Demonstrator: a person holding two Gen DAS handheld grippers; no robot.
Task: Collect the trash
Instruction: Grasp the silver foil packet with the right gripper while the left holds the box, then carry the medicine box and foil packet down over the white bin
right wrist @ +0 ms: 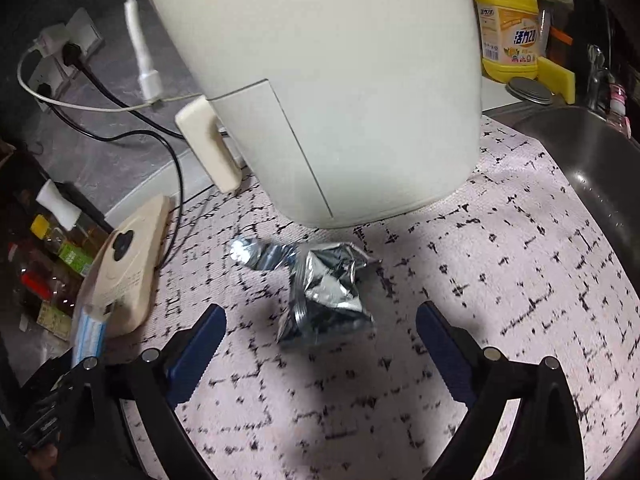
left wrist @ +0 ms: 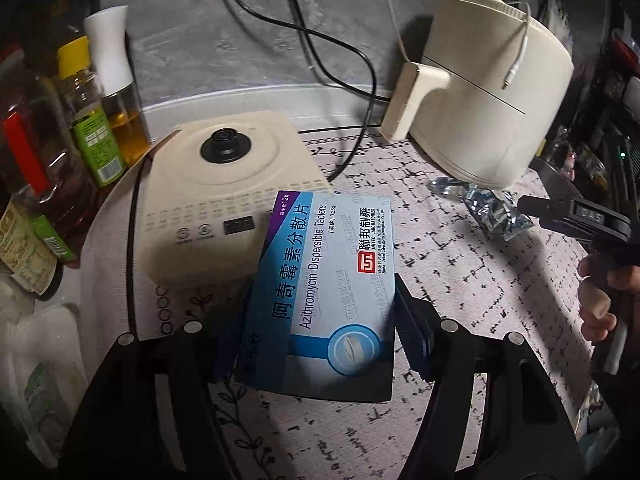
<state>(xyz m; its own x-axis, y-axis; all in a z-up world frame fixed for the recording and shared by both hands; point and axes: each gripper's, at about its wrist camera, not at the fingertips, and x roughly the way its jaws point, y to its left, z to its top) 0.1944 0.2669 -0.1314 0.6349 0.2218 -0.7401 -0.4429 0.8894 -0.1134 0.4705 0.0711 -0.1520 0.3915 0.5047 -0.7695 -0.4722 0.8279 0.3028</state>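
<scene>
My left gripper [left wrist: 322, 312] is shut on a blue and white medicine box [left wrist: 332, 280], held above the patterned mat [left wrist: 460, 280]; the box's edge also shows in the right wrist view [right wrist: 90, 332]. A crumpled silver foil wrapper [right wrist: 320, 292] lies on the mat [right wrist: 520, 280] in front of the cream air fryer [right wrist: 340, 80]. My right gripper [right wrist: 320, 328] is open, its blue-padded fingers either side of the wrapper's near end, apart from it. The wrapper [left wrist: 486, 208] and the right gripper [left wrist: 580, 220] also show in the left wrist view.
A cream kettle base [left wrist: 228, 200] sits left of the box. Oil and sauce bottles [left wrist: 96, 120] stand at far left. Black cables [left wrist: 340, 60] run along the grey wall. A sink [right wrist: 580, 184] lies right, with a yellow detergent bottle [right wrist: 506, 28] behind.
</scene>
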